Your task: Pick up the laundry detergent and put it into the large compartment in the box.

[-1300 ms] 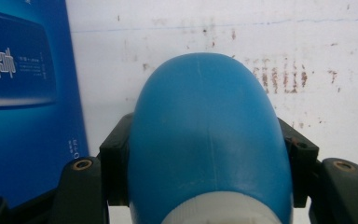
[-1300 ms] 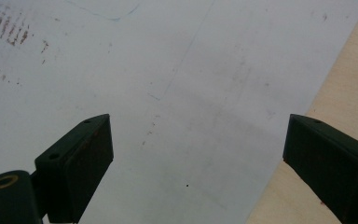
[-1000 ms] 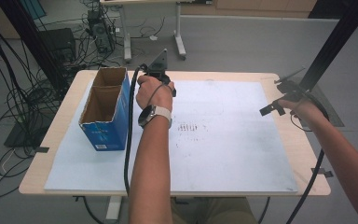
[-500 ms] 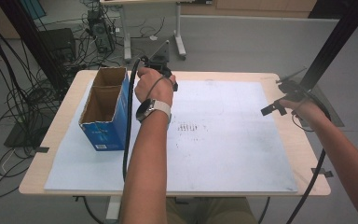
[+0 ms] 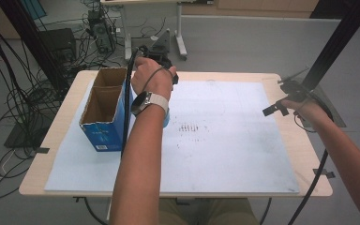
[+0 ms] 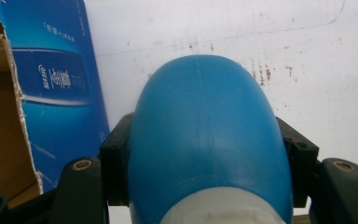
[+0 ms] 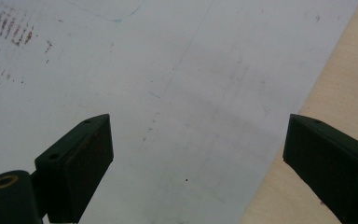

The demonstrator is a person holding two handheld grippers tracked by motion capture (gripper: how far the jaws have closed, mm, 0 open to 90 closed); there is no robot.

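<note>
A blue plastic bottle [image 6: 205,116] with a white cap is clamped between the jaws of my left gripper [image 6: 207,154], rounded end pointing away from the camera. In the high view the person's left hand [image 5: 153,77] holds that gripper up beside the open cardboard box [image 5: 104,110], and a sliver of the blue bottle [image 5: 166,121] peeks out below the wristwatch. The box's blue printed side [image 6: 60,84] stands just left of the bottle. My right gripper [image 5: 277,98] hovers at the table's right side, jaws wide apart with nothing between them [image 7: 196,154].
A white sheet [image 5: 225,140] with faint brown marks covers most of the wooden table [image 5: 63,136]. The right gripper sits over the sheet's right edge, where bare wood [image 7: 307,116] shows. Cables and equipment lie on the floor beyond the table's far and left sides.
The left hand has risen with the blue bottle held in the gripper, staying beside the box. The right hand has not moved.
</note>
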